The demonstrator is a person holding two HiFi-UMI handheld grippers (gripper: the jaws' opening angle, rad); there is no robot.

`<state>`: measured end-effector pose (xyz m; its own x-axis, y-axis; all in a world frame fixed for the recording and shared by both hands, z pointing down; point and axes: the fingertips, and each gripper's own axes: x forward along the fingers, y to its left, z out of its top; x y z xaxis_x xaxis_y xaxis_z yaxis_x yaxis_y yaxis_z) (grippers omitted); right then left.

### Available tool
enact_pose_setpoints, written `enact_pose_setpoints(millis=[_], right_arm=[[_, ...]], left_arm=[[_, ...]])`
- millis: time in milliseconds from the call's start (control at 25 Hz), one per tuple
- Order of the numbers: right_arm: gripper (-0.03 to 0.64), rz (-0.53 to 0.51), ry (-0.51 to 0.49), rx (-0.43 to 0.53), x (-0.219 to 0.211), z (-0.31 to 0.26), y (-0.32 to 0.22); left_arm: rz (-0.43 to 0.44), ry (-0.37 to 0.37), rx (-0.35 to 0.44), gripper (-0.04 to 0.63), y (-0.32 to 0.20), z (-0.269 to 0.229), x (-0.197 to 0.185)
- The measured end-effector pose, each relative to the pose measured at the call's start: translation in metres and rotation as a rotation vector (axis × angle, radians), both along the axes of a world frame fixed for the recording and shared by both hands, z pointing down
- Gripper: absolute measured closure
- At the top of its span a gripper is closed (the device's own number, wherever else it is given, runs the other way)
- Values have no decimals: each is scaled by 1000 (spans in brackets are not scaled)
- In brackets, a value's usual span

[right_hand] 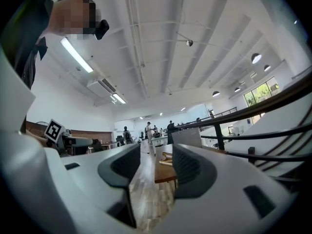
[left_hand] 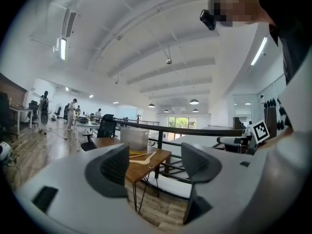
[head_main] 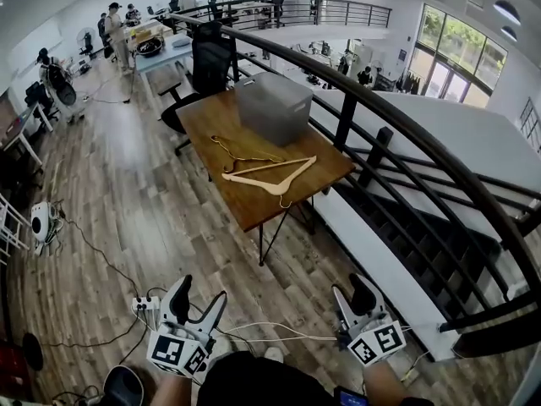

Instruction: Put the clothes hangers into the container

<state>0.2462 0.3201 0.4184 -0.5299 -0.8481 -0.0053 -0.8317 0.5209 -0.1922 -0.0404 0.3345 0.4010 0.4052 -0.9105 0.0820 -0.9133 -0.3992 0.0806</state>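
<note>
A pale wooden hanger [head_main: 270,176] and a thinner dark hanger [head_main: 239,151] lie on the brown table [head_main: 254,205], well ahead of me. Behind them on the same table stands the grey container [head_main: 272,106]. My left gripper [head_main: 201,296] and right gripper [head_main: 351,295] are held low near my body, far short of the table, both open and empty. In the left gripper view the gripper [left_hand: 156,162] frames the hanger [left_hand: 144,158] and the container [left_hand: 134,138] in the distance. The right gripper [right_hand: 155,167] points past the table [right_hand: 165,172] and the container [right_hand: 186,136].
A black curved railing [head_main: 380,134] runs along the table's right side, with stairs beyond it. A black office chair [head_main: 207,62] stands behind the table. A power strip [head_main: 144,304] and cables lie on the wooden floor near my feet. A person [head_main: 114,32] stands at far desks.
</note>
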Motion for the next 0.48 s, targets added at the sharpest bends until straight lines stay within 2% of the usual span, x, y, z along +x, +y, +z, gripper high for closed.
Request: enact_pose_setpoints(millis=[280, 480], right_arm=[[425, -17, -14, 3, 0, 6, -30], [436, 9, -5, 16, -10, 9, -57]], left_arm=[[-3, -22, 6, 272, -28, 5, 4], [27, -39, 9, 272, -69, 15, -5]])
